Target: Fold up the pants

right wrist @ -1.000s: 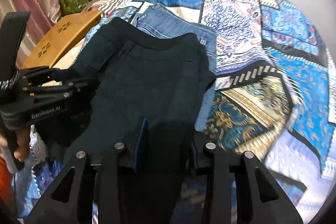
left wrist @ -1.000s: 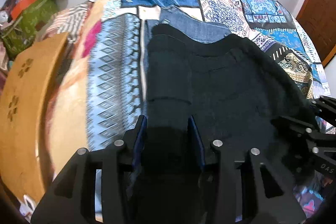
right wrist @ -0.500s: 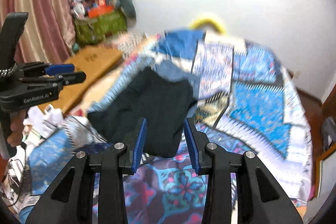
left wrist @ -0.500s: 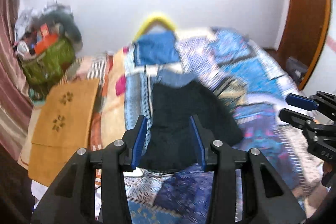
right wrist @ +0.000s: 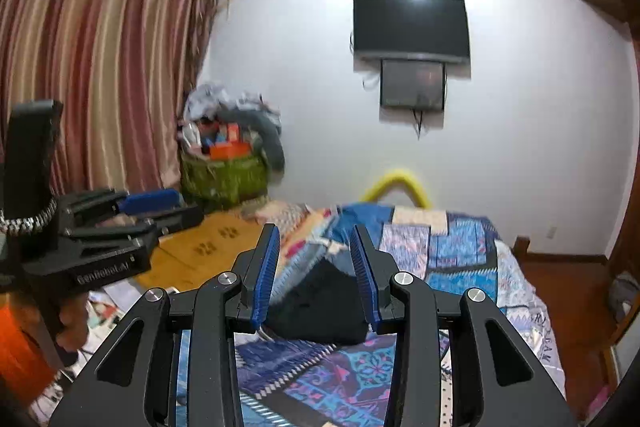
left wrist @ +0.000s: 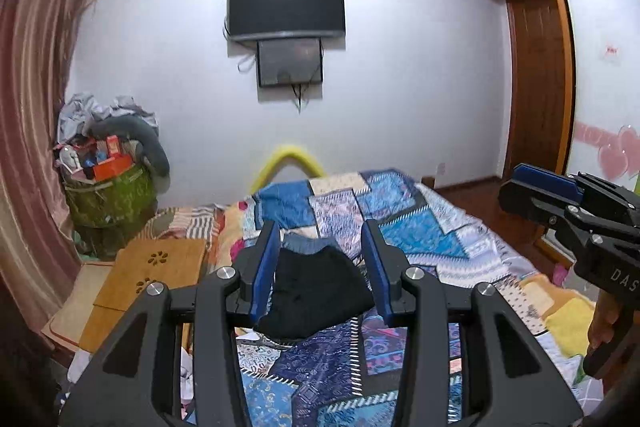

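The black pants lie folded in a dark heap on the patchwork bedspread, on top of a pair of blue jeans. They also show in the right wrist view. My left gripper is open and empty, held well back from the bed and above it. My right gripper is open and empty too, likewise pulled back. Each gripper shows in the other's view: the right one at the right edge, the left one at the left.
A wooden lap table lies at the bed's left side. A green basket piled with clutter stands in the corner by striped curtains. A TV hangs on the far wall. A wooden door stands at the right.
Both grippers were shut on the black pants close above the bed. They have let go and pulled back and up, so the whole room now shows.
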Available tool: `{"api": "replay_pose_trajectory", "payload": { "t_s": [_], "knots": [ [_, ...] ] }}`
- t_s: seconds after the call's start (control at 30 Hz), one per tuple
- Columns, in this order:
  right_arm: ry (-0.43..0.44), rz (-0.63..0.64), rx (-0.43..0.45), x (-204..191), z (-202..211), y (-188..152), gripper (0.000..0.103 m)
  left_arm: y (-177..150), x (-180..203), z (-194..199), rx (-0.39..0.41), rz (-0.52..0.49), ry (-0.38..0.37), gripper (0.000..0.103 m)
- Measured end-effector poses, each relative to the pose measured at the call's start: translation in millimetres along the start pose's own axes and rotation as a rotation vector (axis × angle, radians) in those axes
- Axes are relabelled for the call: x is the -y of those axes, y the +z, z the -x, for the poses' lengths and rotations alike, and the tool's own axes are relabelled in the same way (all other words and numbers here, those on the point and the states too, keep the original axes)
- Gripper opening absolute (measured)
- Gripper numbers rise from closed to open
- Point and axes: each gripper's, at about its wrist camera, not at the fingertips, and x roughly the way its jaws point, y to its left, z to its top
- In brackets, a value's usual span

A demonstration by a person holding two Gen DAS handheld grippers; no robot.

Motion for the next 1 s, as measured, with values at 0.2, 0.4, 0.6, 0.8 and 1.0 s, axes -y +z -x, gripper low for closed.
{"api": "replay_pose_trajectory", "payload": {
  "t_s": [0.2, 0.4, 0.6, 0.8, 1.0],
  "knots": [
    [-0.007, -0.035, 0.068, -10.2, 31.0, 1.1, 0.044, -6.7, 0.2, 52.4, 0.069, 0.043, 0.017, 0.062],
    [-0.029, -0.086, 0.069, -17.8, 40.3, -7.3, 0.072, -14.6, 0.3, 78.3, 0.099, 0.046, 0.044, 0.092],
    [-0.088, -0.066, 0.071, -23.3, 47.8, -8.4, 0.093, -21.0, -1.4, 83.6, 0.099, 0.057, 0.059, 0.102],
    [-0.109, -0.073, 0.082, -22.7, 52.9, -9.8, 0.102, -26.0, 2.1, 85.3, 0.097, 0.061, 0.068, 0.103],
    [-0.110, -0.083, 0.074, -22.4, 55.2, -16.3, 0.102, -28.1, 0.9, 82.1, 0.089, 0.068, 0.066, 0.103]
  ]
}}
